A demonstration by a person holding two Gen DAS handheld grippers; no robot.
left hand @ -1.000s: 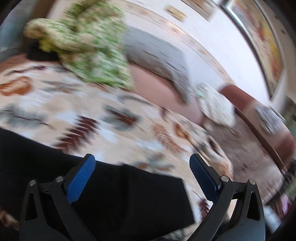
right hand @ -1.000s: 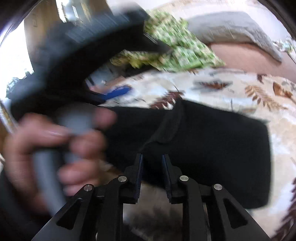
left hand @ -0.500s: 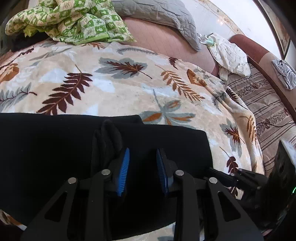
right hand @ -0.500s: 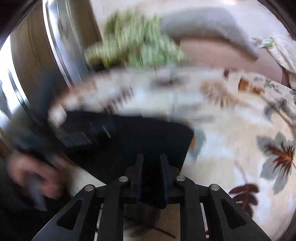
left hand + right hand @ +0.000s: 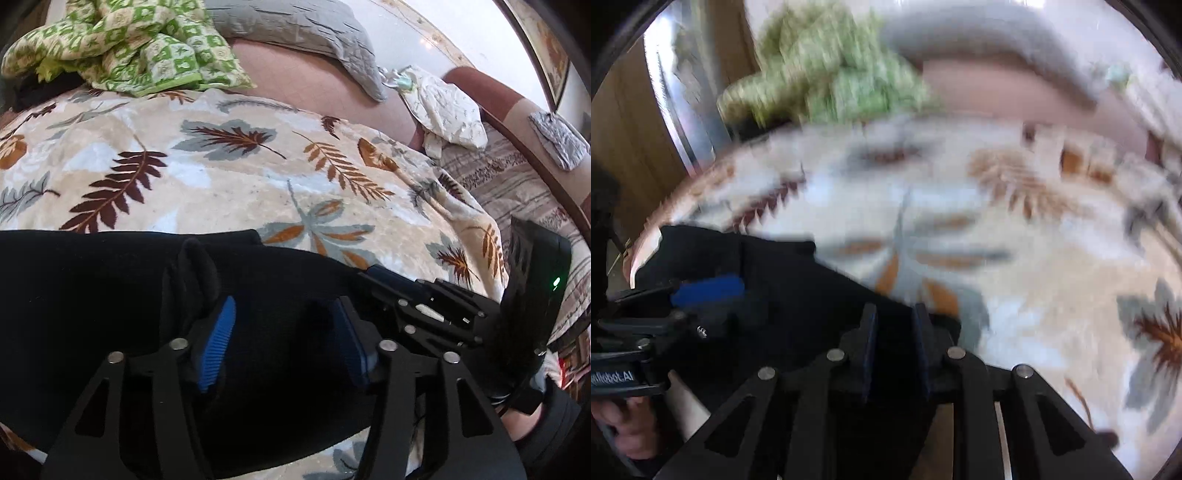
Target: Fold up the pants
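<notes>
Mid-fold: right claw (image 5: pixel 894 350) clamped black pants (image 5: pixel 92 295); left claw (image 5: pixel 284 332) apart over cloth. Next, probably carry edge across.

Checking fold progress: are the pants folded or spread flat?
Folded: the pants lie doubled on the blanket, with a layered edge.

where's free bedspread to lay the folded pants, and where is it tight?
Free: the leaf-print bedspread beyond the black pants, bordered far by the green checked blanket and gray pillow, right by the white cloth. Crowded: the near edge, where the left gripper and right gripper work the pants.
</notes>
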